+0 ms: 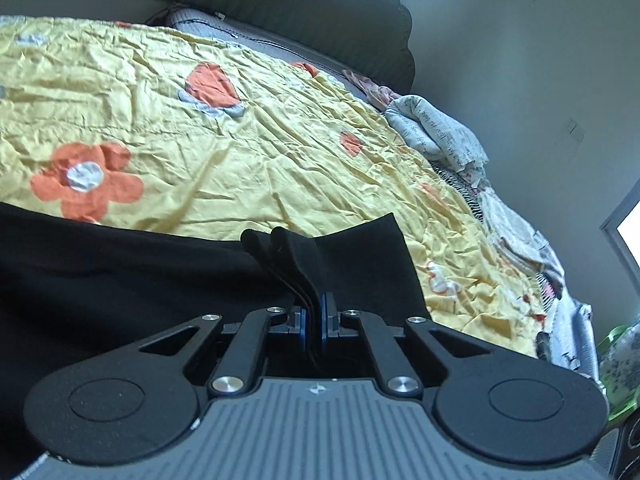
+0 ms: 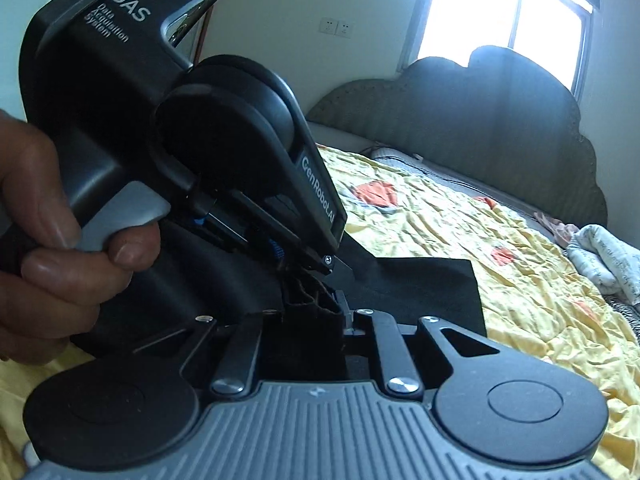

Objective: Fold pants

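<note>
Black pants (image 1: 120,276) lie on a yellow flowered bedspread (image 1: 248,144). My left gripper (image 1: 314,312) is shut on several layered edges of the pants, which stick up between its blue pads. In the right wrist view my right gripper (image 2: 316,312) is shut on a bunched fold of the same pants (image 2: 424,292). The left gripper (image 2: 308,258), held by a hand (image 2: 60,248), sits just above and left of it, fingertips almost touching mine. A flat black corner of the pants spreads to the right of both.
A padded grey headboard (image 2: 480,120) stands at the far end of the bed. Crumpled white printed bedding (image 1: 444,136) lies along the right edge of the bed. A bright window (image 2: 508,12) is behind the headboard.
</note>
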The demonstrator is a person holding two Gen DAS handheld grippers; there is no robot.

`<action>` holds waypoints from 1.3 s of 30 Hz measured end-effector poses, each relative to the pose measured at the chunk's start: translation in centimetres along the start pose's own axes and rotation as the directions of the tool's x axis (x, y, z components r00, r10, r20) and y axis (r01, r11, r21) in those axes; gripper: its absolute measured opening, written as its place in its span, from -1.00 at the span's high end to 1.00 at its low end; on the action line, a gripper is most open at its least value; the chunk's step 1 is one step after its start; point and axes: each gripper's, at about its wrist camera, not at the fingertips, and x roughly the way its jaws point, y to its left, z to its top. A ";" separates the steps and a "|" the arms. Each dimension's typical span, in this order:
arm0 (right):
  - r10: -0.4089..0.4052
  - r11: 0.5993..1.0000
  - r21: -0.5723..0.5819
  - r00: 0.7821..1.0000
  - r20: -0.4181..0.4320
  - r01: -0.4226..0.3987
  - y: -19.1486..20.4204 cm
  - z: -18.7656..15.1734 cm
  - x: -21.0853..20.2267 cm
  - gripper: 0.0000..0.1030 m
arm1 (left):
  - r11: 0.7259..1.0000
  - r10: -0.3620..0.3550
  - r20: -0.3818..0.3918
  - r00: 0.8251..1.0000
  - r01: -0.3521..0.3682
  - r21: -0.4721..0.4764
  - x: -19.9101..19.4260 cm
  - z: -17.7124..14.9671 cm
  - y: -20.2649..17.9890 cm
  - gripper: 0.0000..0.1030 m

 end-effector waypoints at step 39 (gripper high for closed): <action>0.187 0.974 0.129 0.982 0.022 -0.188 -3.0 4.5 7.5 0.71 | 0.973 0.196 0.046 0.980 -0.200 0.115 -4.7 0.4 4.5 0.90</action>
